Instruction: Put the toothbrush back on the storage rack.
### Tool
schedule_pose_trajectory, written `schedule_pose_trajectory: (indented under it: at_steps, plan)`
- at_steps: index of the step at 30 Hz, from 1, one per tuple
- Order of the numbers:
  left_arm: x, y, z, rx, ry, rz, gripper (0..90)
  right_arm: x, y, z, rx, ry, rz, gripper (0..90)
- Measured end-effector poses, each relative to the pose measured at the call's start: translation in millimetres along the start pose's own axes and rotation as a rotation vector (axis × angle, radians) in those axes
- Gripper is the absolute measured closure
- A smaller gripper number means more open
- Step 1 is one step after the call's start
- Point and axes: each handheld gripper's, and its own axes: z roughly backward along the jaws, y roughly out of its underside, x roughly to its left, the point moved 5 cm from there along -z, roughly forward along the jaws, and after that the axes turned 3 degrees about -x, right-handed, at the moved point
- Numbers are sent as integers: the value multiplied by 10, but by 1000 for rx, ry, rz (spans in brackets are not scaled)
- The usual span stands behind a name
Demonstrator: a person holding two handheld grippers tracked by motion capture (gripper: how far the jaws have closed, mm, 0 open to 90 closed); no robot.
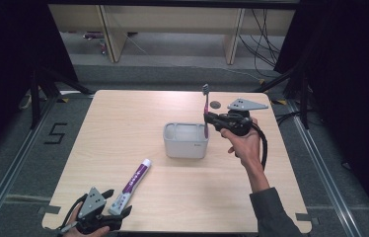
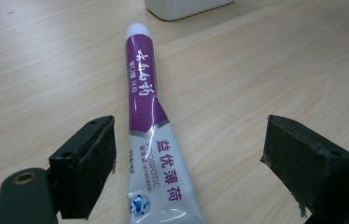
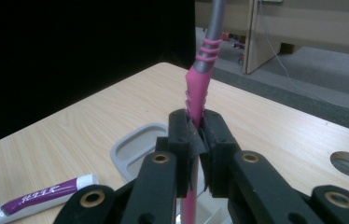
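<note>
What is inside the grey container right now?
The lower end of the pink toothbrush, held upright by the right claw, sits at the grey container; its floor is hidden behind the front wall.

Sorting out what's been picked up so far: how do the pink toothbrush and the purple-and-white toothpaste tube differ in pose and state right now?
The pink and grey toothbrush stands upright, bristles up, while the purple-and-white toothpaste tube lies flat on the wooden table. The toothbrush is clamped in the right gripper with its lower end at the grey rectangular bin; the tube is ungripped, lying between the open fingers of the left gripper. Both are slim, partly pink or purple.
</note>
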Motion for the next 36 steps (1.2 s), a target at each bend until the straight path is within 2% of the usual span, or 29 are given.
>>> schedule_pose_trajectory:
  at_steps: [1, 6, 8, 9, 11, 12, 15, 17, 18, 23, 27, 30, 34, 36]
  plan:
    - [0, 1, 1, 1, 0, -1, 165, -13, -8, -16, 3, 2, 15, 838]
    - [-1, 1, 1, 2, 0, -2, 165, -51, -21, -89, -13, 5, 13, 838]
    - [-2, 2, 0, 2, 1, -1, 165, -70, -21, -129, -21, 3, 4, 838]
    - [-1, 2, 0, 2, 0, 0, 165, -106, -19, -144, -21, 24, 4, 838]
    - [-2, 2, 0, 2, 1, -1, 165, -105, -13, -158, -21, 12, -12, 838]
    - [-4, 2, 1, 2, 1, -1, 165, -119, 0, -176, -14, 19, -45, 838]
    - [-3, 1, 0, 2, 1, -1, 165, -144, 12, -200, -22, 30, -34, 838]
    - [-4, 2, 1, 2, 1, -2, 165, -176, 31, -224, -19, 42, -16, 838]
    - [-3, 3, 0, 3, 1, -2, 165, -191, 58, -256, -18, 33, -22, 837]
    - [-6, 3, -5, -1, 9, -2, 165, -215, 111, -297, -6, 45, -38, 837]
    - [-10, 2, -7, -5, 10, -2, 165, -244, 169, -335, -1, 60, -25, 837]
    - [-10, 4, -8, -3, 10, 0, 165, -250, 251, -388, 7, 49, -61, 836]
    - [-18, 2, -15, -9, 12, 4, 165, -261, 288, -410, 8, 66, -53, 836]
    - [-19, 2, -15, -10, 12, 5, 165, -270, 308, -432, 5, 51, -51, 836]
